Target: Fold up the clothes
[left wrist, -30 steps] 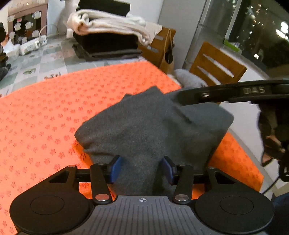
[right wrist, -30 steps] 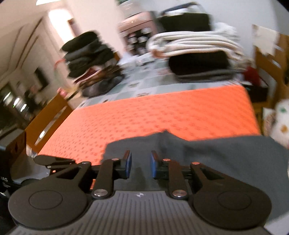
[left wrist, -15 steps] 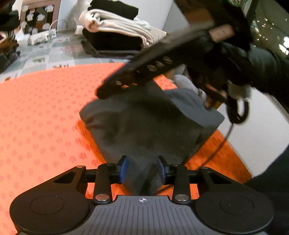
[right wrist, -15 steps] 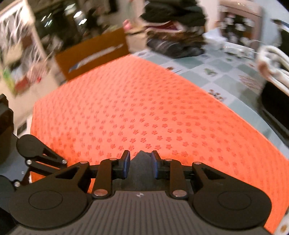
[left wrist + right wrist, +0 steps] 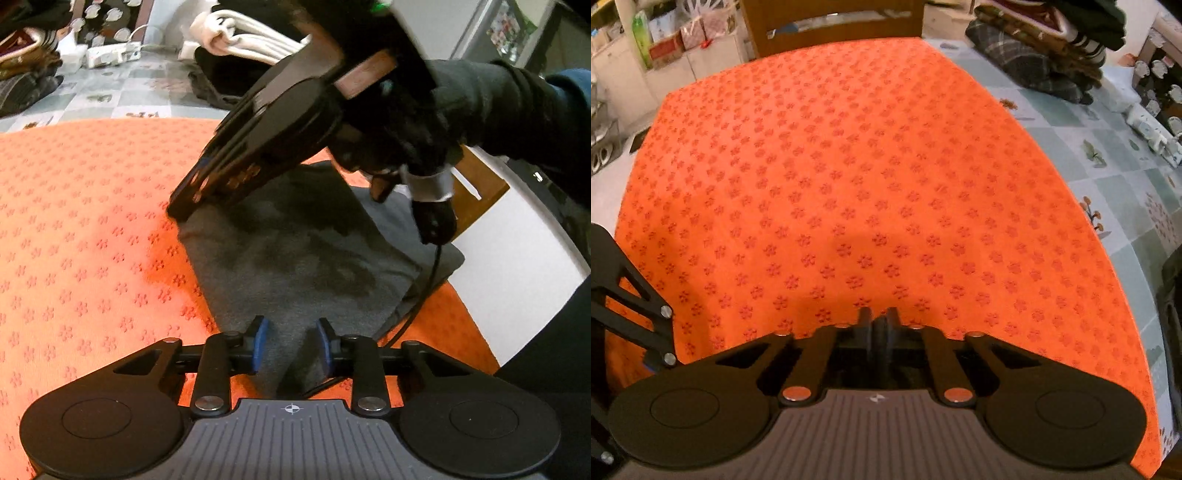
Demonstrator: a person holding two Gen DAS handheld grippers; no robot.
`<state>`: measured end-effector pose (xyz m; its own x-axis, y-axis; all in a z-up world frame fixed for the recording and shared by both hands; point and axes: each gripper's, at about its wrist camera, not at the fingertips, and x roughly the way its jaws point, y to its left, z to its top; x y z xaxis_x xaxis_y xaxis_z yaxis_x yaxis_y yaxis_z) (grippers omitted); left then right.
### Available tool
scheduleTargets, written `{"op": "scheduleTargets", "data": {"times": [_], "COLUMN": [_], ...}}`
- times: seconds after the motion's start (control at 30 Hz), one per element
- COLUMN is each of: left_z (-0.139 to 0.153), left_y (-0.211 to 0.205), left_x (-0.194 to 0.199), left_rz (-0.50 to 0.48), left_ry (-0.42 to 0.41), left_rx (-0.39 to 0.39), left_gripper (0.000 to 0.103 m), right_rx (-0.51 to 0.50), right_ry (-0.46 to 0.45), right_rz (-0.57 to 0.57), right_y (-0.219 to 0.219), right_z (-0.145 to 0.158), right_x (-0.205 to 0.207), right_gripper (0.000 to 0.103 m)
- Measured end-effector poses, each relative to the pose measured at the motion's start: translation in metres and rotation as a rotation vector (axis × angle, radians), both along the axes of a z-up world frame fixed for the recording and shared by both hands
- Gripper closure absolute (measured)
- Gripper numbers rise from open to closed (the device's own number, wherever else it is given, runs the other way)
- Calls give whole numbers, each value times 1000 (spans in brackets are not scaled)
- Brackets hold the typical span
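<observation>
Grey garment [image 5: 295, 251] folded on the orange surface [image 5: 92, 240]: left tool [image 5: 291, 345] closing around its near edge, right tool [image 5: 878, 328] pressed together at its far corner; a careless pull may undo the fold.

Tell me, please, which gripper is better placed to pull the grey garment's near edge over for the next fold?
Left. The left gripper straddles the grey garment at its near edge, jaws closing; the right gripper is shut at the far corner.
</observation>
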<state>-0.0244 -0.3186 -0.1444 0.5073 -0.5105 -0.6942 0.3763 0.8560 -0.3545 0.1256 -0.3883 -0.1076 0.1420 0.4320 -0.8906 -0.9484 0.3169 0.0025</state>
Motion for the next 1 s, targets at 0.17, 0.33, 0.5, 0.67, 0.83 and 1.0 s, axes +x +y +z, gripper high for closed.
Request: {"op": "scheduleTargets", "data": {"times": [0.17, 0.33, 0.5, 0.67, 0.83, 1.0], "left_z": [-3, -4, 1, 11, 25, 31], "left_y": [-1, 1, -1, 1, 6, 0], "left_x": [1, 3, 3, 0, 13, 35], "left_rz": [0, -8, -13, 17, 60, 60], "left_ry": [15, 11, -14, -55, -81, -85], "left_rx": [6, 6, 25, 31, 26, 51], "left_gripper": [78, 78, 78, 70, 67, 68], "right_rx": [85, 212, 335, 379, 348, 337], "right_ry": [-3, 4, -2, 20, 11, -1], "right_rz": [-148, -303, -445, -539, -610, -633], "right_y": [-26, -55, -103, -142, -155, -157], "right_z": [4, 5, 34, 34, 2, -18], "right_x": [10, 13, -3, -36, -63, -70], "right_gripper": [101, 95, 85, 76, 75, 73]}}
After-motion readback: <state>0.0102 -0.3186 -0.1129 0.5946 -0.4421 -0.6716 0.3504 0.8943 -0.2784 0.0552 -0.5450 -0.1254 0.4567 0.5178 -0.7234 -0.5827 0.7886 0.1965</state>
